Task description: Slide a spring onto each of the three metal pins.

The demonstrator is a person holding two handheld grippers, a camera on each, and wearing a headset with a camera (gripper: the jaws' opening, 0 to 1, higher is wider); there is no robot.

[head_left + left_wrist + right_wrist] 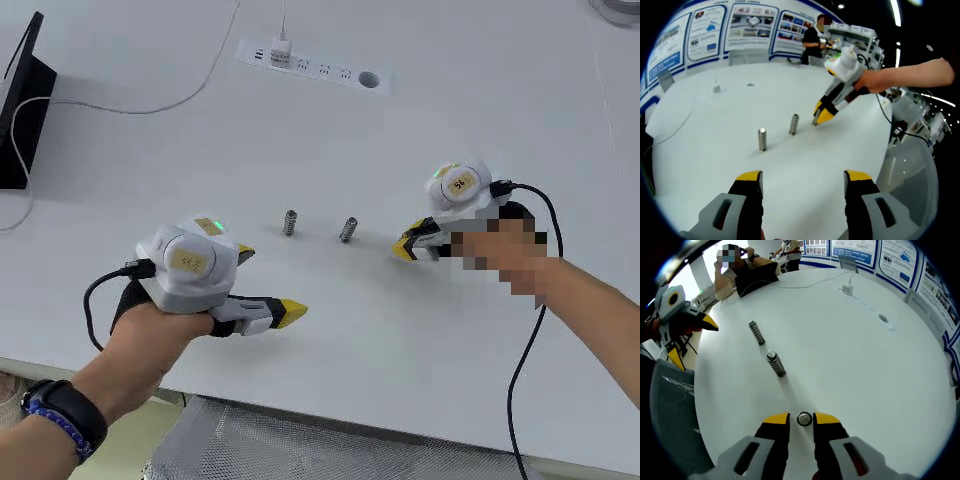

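Two pins [289, 222] stand upright in the middle of the table [420, 120], near one another, each sleeved in a grey coil spring [776, 363]. At the table's near side the right claw [821, 114] is closed narrowly on the third pin [804, 419], seen end-on as a shiny round cap. Its shaft hides beneath the jaws, so any spring there can't be judged. The left claw [803, 176] gapes wide, holding nothing.
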